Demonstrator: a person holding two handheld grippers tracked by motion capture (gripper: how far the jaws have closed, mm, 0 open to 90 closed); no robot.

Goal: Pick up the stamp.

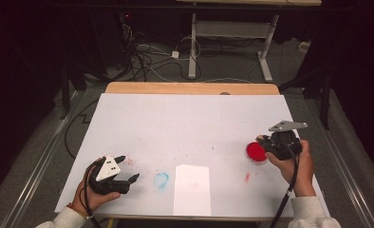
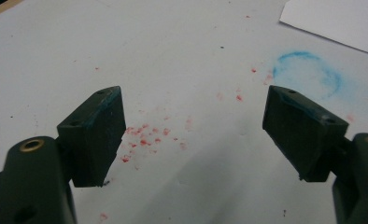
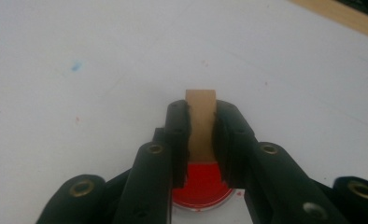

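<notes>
My right gripper (image 3: 201, 114) is shut on a small tan wooden block (image 3: 201, 100) that sticks out past the jaw tips. Just beneath the block lies a round red ink pad (image 3: 201, 189). From the high view, the right gripper (image 1: 265, 141) hovers over the red ink pad (image 1: 255, 152) near the table's right edge. At the front left my left gripper (image 1: 130, 167) rests low on the table and stands open. Between the wide-apart jaws of the left gripper (image 2: 194, 130) there is only the white surface with red specks (image 2: 145, 135).
A white sheet of paper (image 1: 191, 189) lies at the front middle, with a smudged blue ring (image 1: 161, 179) just to its left. The table (image 1: 185, 118) has a white cover and a wooden far edge (image 1: 190, 88). Cables and desk legs sit on the floor beyond.
</notes>
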